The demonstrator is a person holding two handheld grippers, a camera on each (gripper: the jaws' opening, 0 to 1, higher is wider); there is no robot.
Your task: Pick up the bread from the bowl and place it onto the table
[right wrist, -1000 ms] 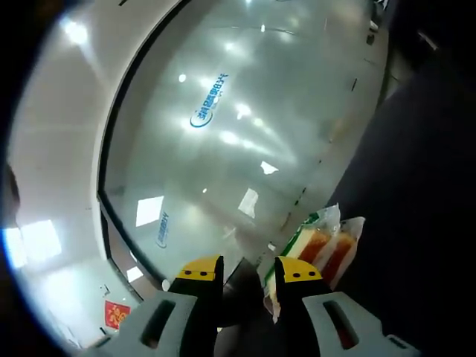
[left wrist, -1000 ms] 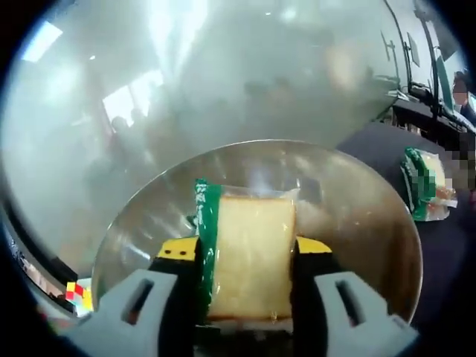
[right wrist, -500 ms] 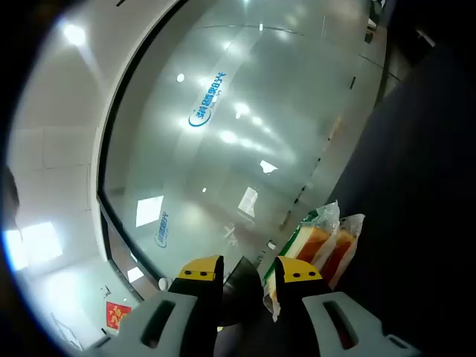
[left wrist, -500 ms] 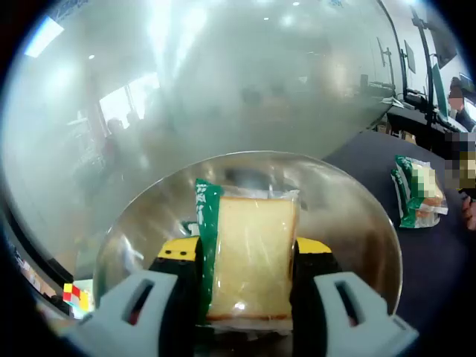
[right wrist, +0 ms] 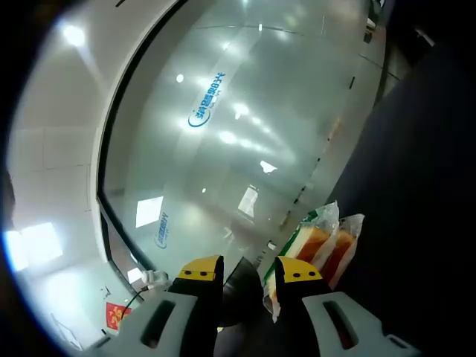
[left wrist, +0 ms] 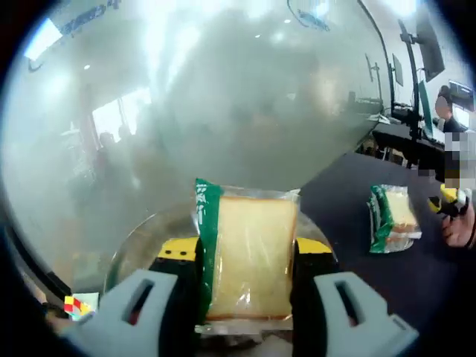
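Note:
My left gripper (left wrist: pixel 245 251) is shut on a slice of bread (left wrist: pixel 249 253) in a clear wrapper with a green strip down its left side. It holds the slice upright above the steel bowl (left wrist: pixel 141 242), whose rim shows below and behind the jaws. A second wrapped bread (left wrist: pixel 393 218) lies on the dark table (left wrist: pixel 349 260) to the right. In the right gripper view that packet (right wrist: pixel 320 244) lies just right of my right gripper (right wrist: pixel 248 269). Its yellow-tipped jaws stand a little apart, and I see nothing held between them.
A large frosted glass wall (left wrist: pixel 223 104) stands behind the bowl, and the same glass wall (right wrist: pixel 245 126) carries a blue logo. A hand (left wrist: pixel 460 223) shows at the right edge over the table. Desks and monitors (left wrist: pixel 405 89) stand far right.
My left gripper has risen with the bread; the bowl now looks smaller and lower. The second bread has shifted left in the left gripper view. The right gripper view is nearly unchanged.

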